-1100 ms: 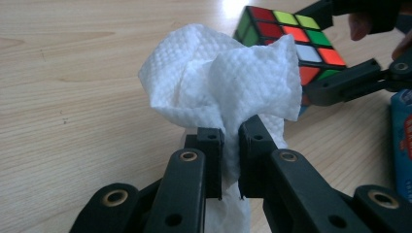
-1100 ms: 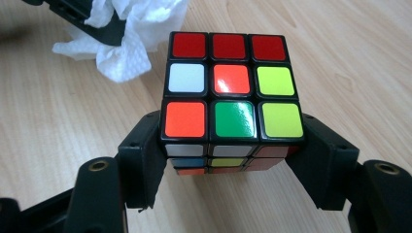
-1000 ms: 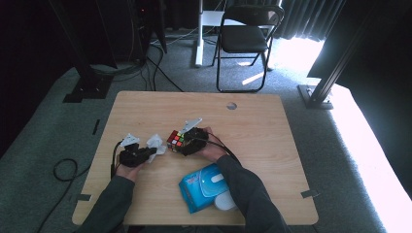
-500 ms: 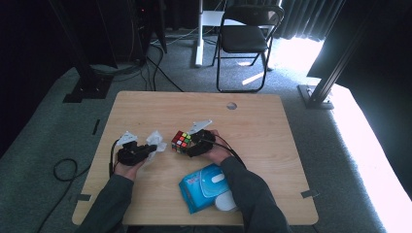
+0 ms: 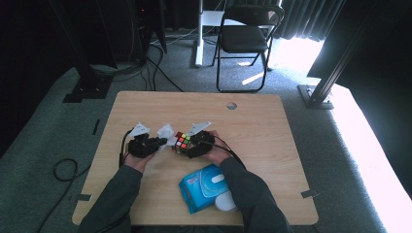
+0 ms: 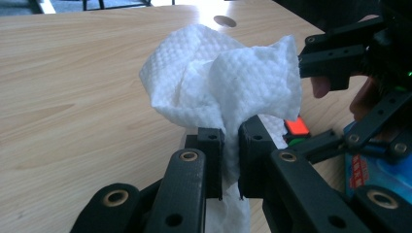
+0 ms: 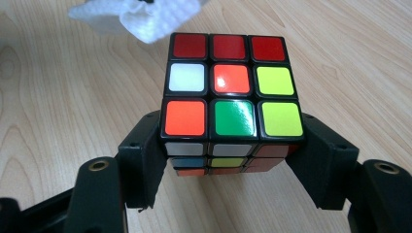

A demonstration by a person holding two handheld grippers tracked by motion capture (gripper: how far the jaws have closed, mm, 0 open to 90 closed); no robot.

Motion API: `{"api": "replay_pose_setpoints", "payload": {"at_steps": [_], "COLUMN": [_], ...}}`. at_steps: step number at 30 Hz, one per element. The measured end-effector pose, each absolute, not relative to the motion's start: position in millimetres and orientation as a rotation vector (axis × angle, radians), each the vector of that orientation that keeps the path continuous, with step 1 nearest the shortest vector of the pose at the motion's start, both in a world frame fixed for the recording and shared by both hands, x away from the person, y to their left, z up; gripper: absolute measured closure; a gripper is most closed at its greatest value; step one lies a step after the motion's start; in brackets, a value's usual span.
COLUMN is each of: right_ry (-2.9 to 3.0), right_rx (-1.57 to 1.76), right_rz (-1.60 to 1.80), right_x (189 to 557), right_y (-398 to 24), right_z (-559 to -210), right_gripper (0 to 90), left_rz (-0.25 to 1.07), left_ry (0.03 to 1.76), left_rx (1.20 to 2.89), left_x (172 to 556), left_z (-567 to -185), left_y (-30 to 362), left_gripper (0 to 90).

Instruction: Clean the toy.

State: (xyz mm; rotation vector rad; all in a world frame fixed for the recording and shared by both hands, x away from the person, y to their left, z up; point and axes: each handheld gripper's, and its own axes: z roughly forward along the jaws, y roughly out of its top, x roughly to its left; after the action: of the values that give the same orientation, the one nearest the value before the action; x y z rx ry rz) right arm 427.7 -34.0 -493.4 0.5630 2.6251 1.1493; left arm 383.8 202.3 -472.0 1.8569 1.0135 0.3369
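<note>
The person seems to be wiping a puzzle cube (image 7: pixel 233 104) with a white wipe (image 6: pixel 228 82); the right gripper (image 7: pixel 233 170) clamps the cube between its two jaws, one on either side, and holds it above the wooden table (image 5: pixel 272 126) with a mixed face of red, orange, white, green and yellow squares turned to its camera; the left gripper (image 6: pixel 231 160) has its jaws pressed nearly together on a bunched fold of the wipe, which blooms out above them; in the high view the wipe (image 5: pixel 166 132) sits just beside the cube (image 5: pixel 182 141), touching or nearly so; the blue wipe pack (image 5: pixel 206 187) lies near the table's front edge; judging by this, both things are in hand and the wiping is under way; how many faces remain cannot be told.
</note>
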Motion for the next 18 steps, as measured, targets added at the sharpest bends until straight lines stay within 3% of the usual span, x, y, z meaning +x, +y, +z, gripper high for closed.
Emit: {"api": "replay_pose_setpoints", "payload": {"at_steps": [18], "right_ry": [2.604], "right_rx": [0.595], "right_rz": [1.164], "right_x": [429], "right_y": [-36], "right_z": [-494], "right_gripper": [34.3], "left_rz": [0.335], "left_ry": [0.943], "left_rx": [1.938], "left_x": [392], "left_z": [-470], "left_y": [170], "left_gripper": [83.0]}}
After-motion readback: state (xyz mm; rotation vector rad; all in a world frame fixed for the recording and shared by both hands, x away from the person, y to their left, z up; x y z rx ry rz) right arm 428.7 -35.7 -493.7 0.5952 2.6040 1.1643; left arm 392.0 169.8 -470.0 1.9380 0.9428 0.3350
